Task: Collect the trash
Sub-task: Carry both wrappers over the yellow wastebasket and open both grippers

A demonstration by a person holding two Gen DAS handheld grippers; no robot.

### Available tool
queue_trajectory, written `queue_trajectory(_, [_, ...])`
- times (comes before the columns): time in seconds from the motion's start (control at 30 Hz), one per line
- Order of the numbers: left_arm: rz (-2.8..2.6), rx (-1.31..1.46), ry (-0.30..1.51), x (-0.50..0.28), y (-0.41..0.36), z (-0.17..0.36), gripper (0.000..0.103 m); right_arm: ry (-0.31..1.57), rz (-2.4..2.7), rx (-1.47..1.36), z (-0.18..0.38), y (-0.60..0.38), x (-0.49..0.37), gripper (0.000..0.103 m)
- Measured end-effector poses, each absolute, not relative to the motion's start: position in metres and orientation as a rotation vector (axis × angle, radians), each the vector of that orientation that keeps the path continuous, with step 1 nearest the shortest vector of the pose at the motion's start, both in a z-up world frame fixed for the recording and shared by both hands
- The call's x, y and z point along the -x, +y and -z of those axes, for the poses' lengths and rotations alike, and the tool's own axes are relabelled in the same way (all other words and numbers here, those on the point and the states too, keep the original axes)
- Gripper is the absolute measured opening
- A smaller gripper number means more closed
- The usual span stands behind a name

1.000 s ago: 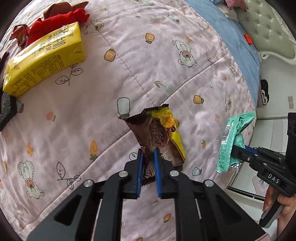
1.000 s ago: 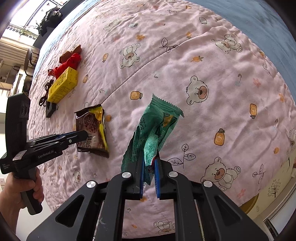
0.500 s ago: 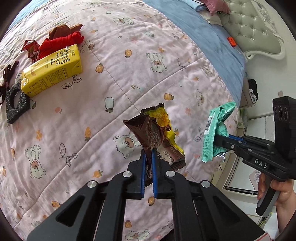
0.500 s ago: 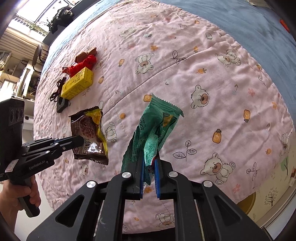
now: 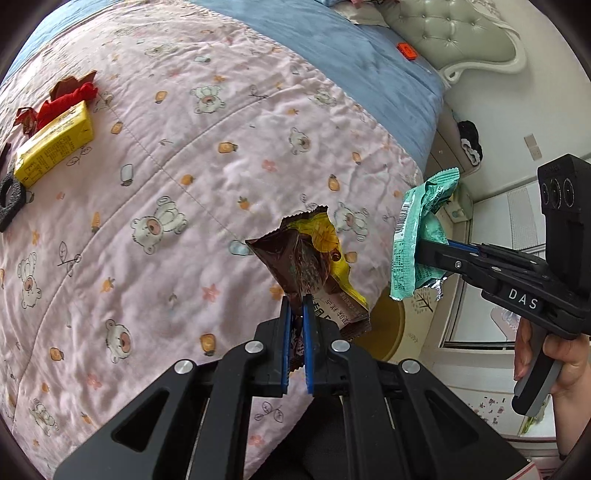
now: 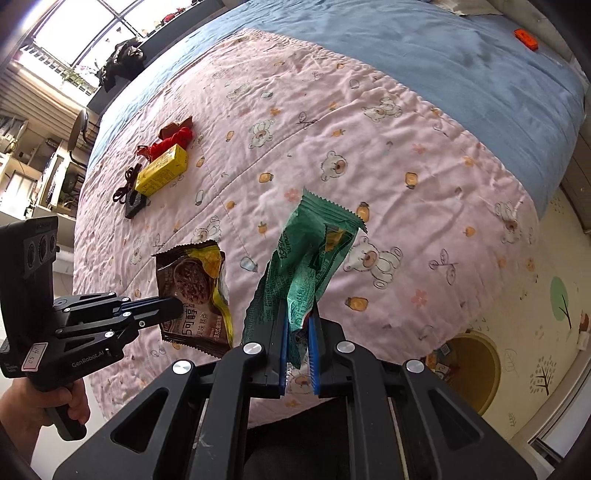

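Observation:
My left gripper (image 5: 294, 306) is shut on a brown and yellow snack wrapper (image 5: 310, 262) and holds it in the air above the pink quilt's near edge. It also shows in the right wrist view (image 6: 192, 291), held by the left gripper (image 6: 173, 308). My right gripper (image 6: 298, 325) is shut on a green wrapper (image 6: 310, 266), also lifted off the bed. In the left wrist view the green wrapper (image 5: 417, 240) hangs from the right gripper (image 5: 424, 253) past the bed's edge. A yellow bin (image 6: 476, 365) stands on the floor below the bed corner.
A yellow carton (image 5: 51, 147), a red wrapper (image 5: 62, 103) and a black foam piece (image 5: 9, 199) lie at the quilt's far left. A blue blanket (image 5: 332, 55) covers the far side of the bed. An orange object (image 5: 406, 50) lies near the headboard (image 5: 454, 33).
Both grippers have risen and pulled back from the quilt toward the bed's edge, each with its wrapper. The floor and the yellow bin have come into view.

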State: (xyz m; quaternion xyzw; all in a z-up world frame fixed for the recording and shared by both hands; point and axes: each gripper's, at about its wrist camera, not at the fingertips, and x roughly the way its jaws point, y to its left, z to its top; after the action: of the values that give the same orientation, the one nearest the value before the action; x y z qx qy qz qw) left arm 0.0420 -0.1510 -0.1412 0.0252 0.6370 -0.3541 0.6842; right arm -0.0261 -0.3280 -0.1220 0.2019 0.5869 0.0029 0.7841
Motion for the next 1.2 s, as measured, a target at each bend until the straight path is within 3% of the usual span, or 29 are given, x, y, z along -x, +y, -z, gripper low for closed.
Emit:
queue_trajectory(0.6, [1.034,-0.232,1.538,0.108,-0.339,0.172,0.006,1.317,0.231,-0.585,0.140,-0.477,0.217,0.009])
queue_trajectory(0.97, [1.079,-0.350,1.623,0.177,-0.407,0.214,0.006,1.417,0.288,-0.616,0.180,-0.513,0.302,0.010])
queue_trajectory(1.07, [1.070,-0.349,1.644,0.183,-0.415,0.221,0.008,1.431,0.286,-0.621,0.186,-0.519,0.311,0.014])
queue_trajectory(1.13, [1.057,-0.363,1.646,0.185,-0.420,0.224,0.021,1.446,0.282,-0.630,0.189,-0.523,0.314,0.018])
queue_trajectory(1.17, [1.052,-0.371,1.650,0.186,-0.423,0.226,0.045,1.446,0.284,-0.634,0.189,-0.526,0.315,0.026])
queue_trajectory(1.2, [1.045,-0.374,1.651,0.187,-0.425,0.227,0.058,1.446,0.288,-0.634,0.190,-0.528,0.316,0.032])
